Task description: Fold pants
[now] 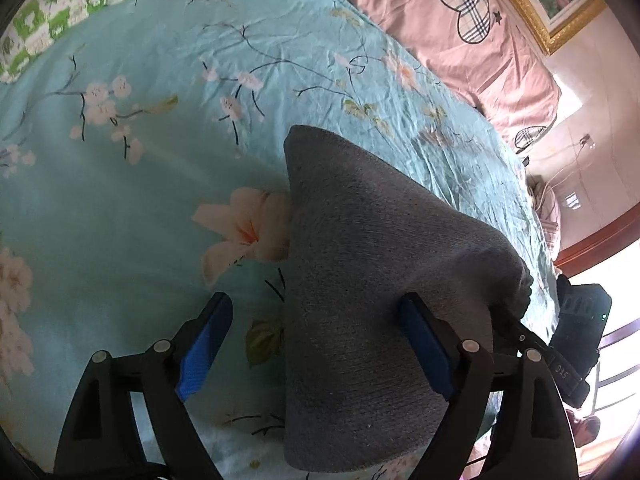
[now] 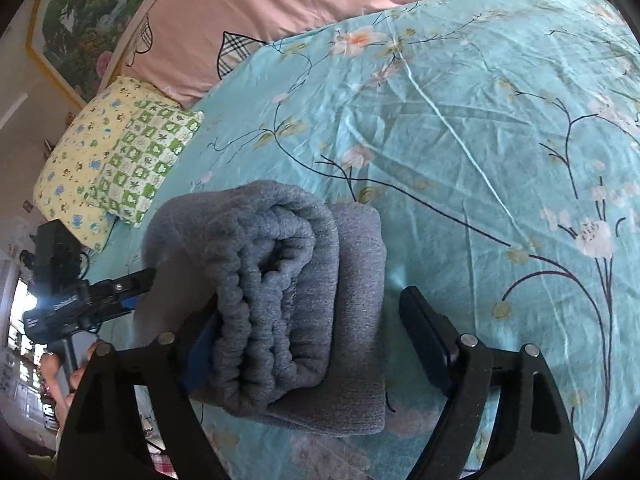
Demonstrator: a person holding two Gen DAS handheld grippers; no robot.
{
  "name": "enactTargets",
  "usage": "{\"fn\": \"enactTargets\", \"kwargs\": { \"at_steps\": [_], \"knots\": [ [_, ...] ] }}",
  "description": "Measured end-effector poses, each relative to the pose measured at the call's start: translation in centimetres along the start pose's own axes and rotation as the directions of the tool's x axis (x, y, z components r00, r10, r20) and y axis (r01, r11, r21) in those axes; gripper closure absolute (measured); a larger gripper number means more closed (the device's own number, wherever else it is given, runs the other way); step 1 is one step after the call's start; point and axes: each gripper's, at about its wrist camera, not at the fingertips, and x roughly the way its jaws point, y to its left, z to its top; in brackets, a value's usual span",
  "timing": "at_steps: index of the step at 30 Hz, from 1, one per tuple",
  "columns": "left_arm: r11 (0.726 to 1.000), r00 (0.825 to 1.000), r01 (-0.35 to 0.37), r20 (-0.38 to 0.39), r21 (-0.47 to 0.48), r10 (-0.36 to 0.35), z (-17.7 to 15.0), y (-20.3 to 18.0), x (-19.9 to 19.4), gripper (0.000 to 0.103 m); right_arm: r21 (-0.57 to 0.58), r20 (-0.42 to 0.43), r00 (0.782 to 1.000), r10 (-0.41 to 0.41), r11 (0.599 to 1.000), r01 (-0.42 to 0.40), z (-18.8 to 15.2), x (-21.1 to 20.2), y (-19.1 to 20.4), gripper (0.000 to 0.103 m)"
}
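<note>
On bed: folded grey pants [image 2: 304, 280] atop floral sheet [image 2: 480, 140].
Left tool [image 1: 316, 316]: spread, seemingly gripping nothing.
Right tool [image 2: 312, 312]: spread around pants.

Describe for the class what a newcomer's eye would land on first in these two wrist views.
The folded grey pants stand out first, a thick bundle lying on the turquoise floral bedsheet with the gathered waistband on top. Both claws are open around it: the right claw straddles the bundle from the waistband end, and the left claw sits at the opposite, smooth end. Behind, a pink quilt with plaid hearts and a green checked pillow lie at the bed's head.
</note>
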Motion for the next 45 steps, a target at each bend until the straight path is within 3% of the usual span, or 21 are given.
{"fn": "enactTargets", "kwargs": {
  "at_steps": [7, 10, 18, 23, 34, 45],
  "knots": [
    [1.000, 1.000, 0.025, -0.003, 0.000, -0.025, 0.2, 0.1, 0.6, 0.020, 0.008, -0.023, 0.998, 0.067, 0.998, -0.066, 0.0, 0.7, -0.2, 0.034],
    [0.996, 0.996, 0.090, -0.014, -0.001, -0.090, 0.1, -0.2, 0.6, 0.045, 0.014, -0.023, 0.996, 0.089, 0.996, -0.089, 0.0, 0.7, -0.4, 0.037],
    [0.998, 0.998, 0.067, 0.006, -0.003, -0.067, -0.1, -0.7, 0.1, 0.052, 0.008, -0.006, 0.995, 0.099, 0.995, -0.099, -0.3, 0.4, -0.3, 0.039],
    [0.999, 0.999, 0.004, 0.039, 0.034, -0.005, -0.3, -2.3, -1.1, 0.062, 0.015, 0.012, 0.992, 0.126, 0.992, -0.126, -0.5, 0.1, -0.4, 0.045],
    [0.989, 0.990, -0.118, 0.091, 0.086, 0.110, -0.9, -4.5, -3.4, 0.063, 0.025, 0.054, 0.983, 0.174, 0.984, -0.176, -0.6, -1.0, 0.1, 0.050],
    [0.957, 0.946, -0.256, 0.239, 0.137, 0.219, -0.7, -6.4, -7.8, 0.068, -0.038, 0.076, 0.972, 0.223, 0.975, -0.221, 1.1, -1.7, 2.8, 0.051]
  ]
}}
